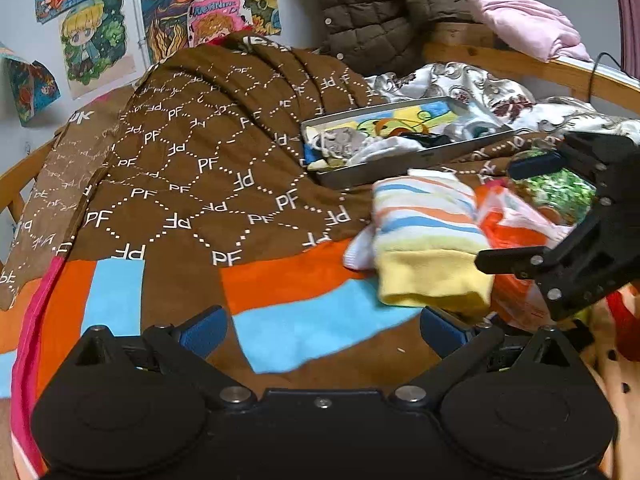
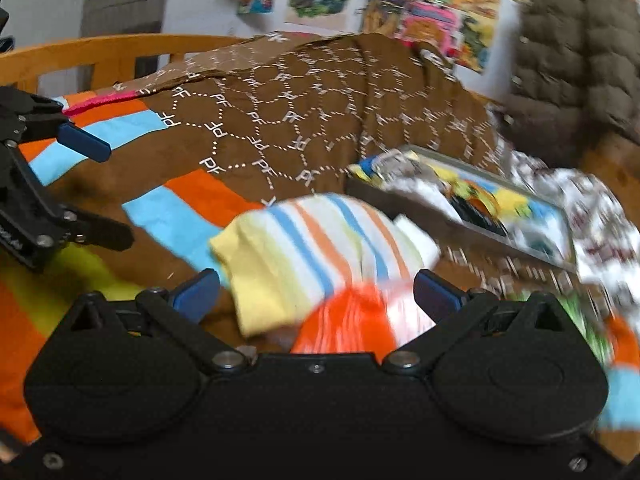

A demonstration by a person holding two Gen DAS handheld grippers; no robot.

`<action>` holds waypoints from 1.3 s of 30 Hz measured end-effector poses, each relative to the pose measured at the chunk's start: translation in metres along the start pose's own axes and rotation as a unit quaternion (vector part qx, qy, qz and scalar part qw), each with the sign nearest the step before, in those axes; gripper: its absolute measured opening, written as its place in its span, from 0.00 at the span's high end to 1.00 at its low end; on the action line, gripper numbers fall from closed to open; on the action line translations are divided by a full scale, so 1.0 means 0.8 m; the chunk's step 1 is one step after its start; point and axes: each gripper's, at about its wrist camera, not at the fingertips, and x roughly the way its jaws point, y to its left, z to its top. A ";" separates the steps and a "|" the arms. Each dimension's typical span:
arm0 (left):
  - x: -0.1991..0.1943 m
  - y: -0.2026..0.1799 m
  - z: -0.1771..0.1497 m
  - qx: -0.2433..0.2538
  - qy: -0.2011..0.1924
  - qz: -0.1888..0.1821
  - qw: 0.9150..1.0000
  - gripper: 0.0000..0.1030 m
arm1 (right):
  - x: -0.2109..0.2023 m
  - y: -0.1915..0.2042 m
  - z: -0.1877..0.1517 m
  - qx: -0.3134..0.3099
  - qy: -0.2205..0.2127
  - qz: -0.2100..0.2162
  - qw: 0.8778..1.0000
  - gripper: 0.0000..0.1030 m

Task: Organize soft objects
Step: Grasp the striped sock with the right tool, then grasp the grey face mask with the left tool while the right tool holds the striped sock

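Observation:
A striped sock with a yellow cuff lies on the brown blanket, beside an orange and white sock and a green patterned piece. My left gripper is open and empty, low over the blanket, left of the striped sock. My right gripper is open just above the striped sock and the orange sock, which lie between its fingers. It shows from the side in the left wrist view. A grey tray behind holds several small soft items.
The tray sits at the right in the right wrist view. A brown puffer jacket and a pink cloth hang over the wooden bed rail. A floral quilt lies behind the tray. Posters cover the wall.

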 end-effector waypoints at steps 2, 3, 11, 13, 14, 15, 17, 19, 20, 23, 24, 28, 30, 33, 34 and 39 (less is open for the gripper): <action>0.012 0.008 0.004 0.002 0.004 -0.002 1.000 0.01 | 0.031 -0.007 0.017 -0.022 0.006 0.014 1.000 0.01; 0.019 0.012 0.005 0.003 0.007 -0.005 1.000 0.01 | 0.043 -0.009 0.023 -0.033 0.010 0.022 0.999 0.01; 0.073 0.040 0.017 -0.038 0.018 -0.029 0.999 0.01 | 0.120 -0.001 0.058 -0.115 0.044 0.097 0.988 0.10; 0.086 0.046 0.021 -0.057 0.021 -0.036 0.997 0.01 | 0.128 0.000 0.059 -0.120 0.056 0.107 0.985 0.28; 0.091 0.047 0.023 -0.064 0.021 -0.039 0.997 0.01 | 0.133 0.002 0.057 -0.119 0.064 0.111 0.985 0.33; 0.096 0.048 0.025 -0.070 0.020 -0.043 0.996 0.01 | 0.138 0.001 0.057 -0.118 0.069 0.113 0.984 0.44; 0.105 0.049 0.027 -0.077 0.019 -0.056 0.995 0.01 | 0.146 -0.002 0.054 -0.113 0.078 0.110 0.984 0.54; 0.114 0.046 0.030 -0.080 0.018 -0.069 0.994 0.01 | 0.150 -0.006 0.052 -0.106 0.081 0.110 0.985 0.70; 0.118 0.046 0.031 -0.081 0.018 -0.078 0.993 0.01 | 0.149 -0.012 0.050 -0.100 0.080 0.110 0.986 0.75; 0.129 0.038 0.033 -0.081 0.020 -0.105 0.991 0.01 | 0.142 -0.033 0.043 -0.078 0.075 0.107 0.988 0.87; 0.132 0.034 0.034 -0.079 0.020 -0.114 0.990 0.01 | 0.140 -0.039 0.043 -0.071 0.073 0.106 0.989 0.87; 0.140 0.020 0.040 -0.067 0.014 -0.146 0.987 0.01 | 0.130 -0.080 0.054 -0.012 0.070 0.112 0.991 0.88; 0.141 0.013 0.043 -0.060 0.007 -0.158 0.986 0.01 | 0.131 -0.102 0.060 0.020 0.075 0.119 0.990 0.88; 0.140 0.002 0.050 -0.039 -0.011 -0.170 0.985 0.01 | 0.130 -0.130 0.063 0.056 0.085 0.132 0.986 0.88; 0.140 -0.001 0.053 -0.029 -0.018 -0.175 0.984 0.01 | 0.131 -0.137 0.063 0.066 0.088 0.135 0.985 0.88; 0.134 -0.021 0.059 0.040 -0.058 -0.173 0.982 0.04 | 0.136 -0.156 0.060 0.070 0.092 0.135 0.984 0.88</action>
